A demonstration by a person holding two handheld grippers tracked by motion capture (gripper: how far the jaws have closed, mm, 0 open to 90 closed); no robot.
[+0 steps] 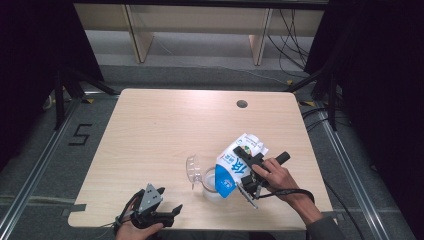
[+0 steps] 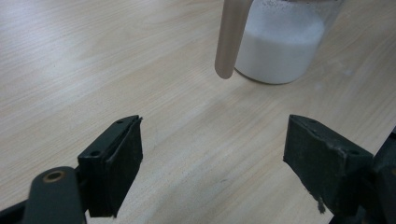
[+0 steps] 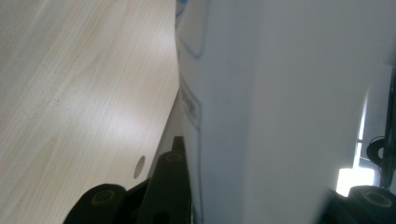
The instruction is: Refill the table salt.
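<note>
The table point(image 1: 165, 125) is evenly lit from above; surroundings at 3 and 9 o'clock are dark, and the close pouch point(image 3: 280, 93) is blurred.

We see the right gripper point(image 1: 248, 172) clamped on a blue-and-white bag point(image 1: 235, 162), tipped with its blue end down over a clear jar point(image 1: 212, 182) holding white powder. The jar's clear lid point(image 1: 193, 170) stands open on its left side. Near the front edge of the wooden table point(image 1: 165, 130), the left gripper point(image 1: 167, 210) rests with its jaws apart, well clear of the jar.
</note>
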